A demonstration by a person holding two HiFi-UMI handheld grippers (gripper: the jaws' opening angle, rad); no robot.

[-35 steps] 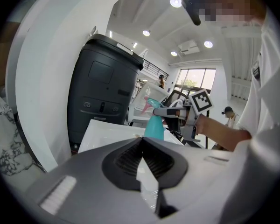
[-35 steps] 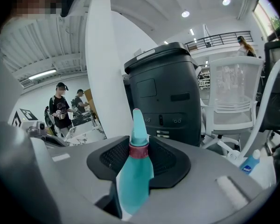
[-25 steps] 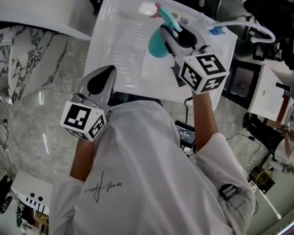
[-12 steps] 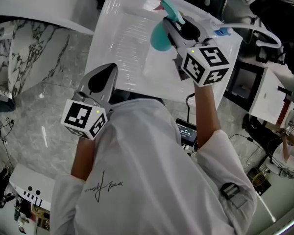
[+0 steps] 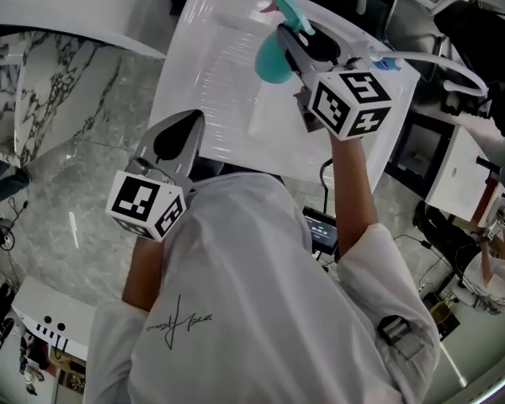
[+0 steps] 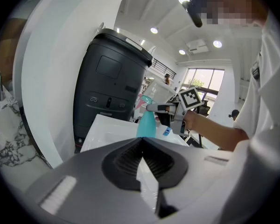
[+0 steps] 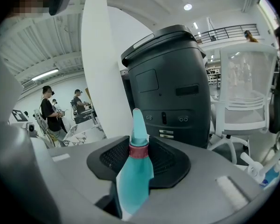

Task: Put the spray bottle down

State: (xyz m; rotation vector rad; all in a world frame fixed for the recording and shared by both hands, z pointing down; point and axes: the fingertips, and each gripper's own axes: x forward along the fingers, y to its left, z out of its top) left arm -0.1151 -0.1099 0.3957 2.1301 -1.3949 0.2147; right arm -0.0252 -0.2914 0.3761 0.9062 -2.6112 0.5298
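A teal spray bottle (image 5: 271, 55) with a red collar hangs upright over the white table (image 5: 210, 82). My right gripper (image 5: 296, 42) is shut on it around the neck. In the right gripper view the bottle (image 7: 132, 181) fills the gap between the pads, and its nozzle sticks up past the right gripper (image 7: 138, 146). My left gripper (image 5: 188, 120) hovers at the table's near edge, shut with nothing in it. The left gripper view looks over its own tips (image 6: 141, 141) at the bottle (image 6: 146, 121) held above the table (image 6: 107, 132).
A tall black bin (image 7: 172, 78) stands just beyond the table, also in the left gripper view (image 6: 109, 85). A white chair (image 7: 245, 92) is to its right. A small blue and white item (image 5: 385, 60) lies at the table's far right corner. People stand far off (image 7: 49, 111).
My right gripper has carried the bottle a little farther out over the table. The left gripper has stayed where it was.
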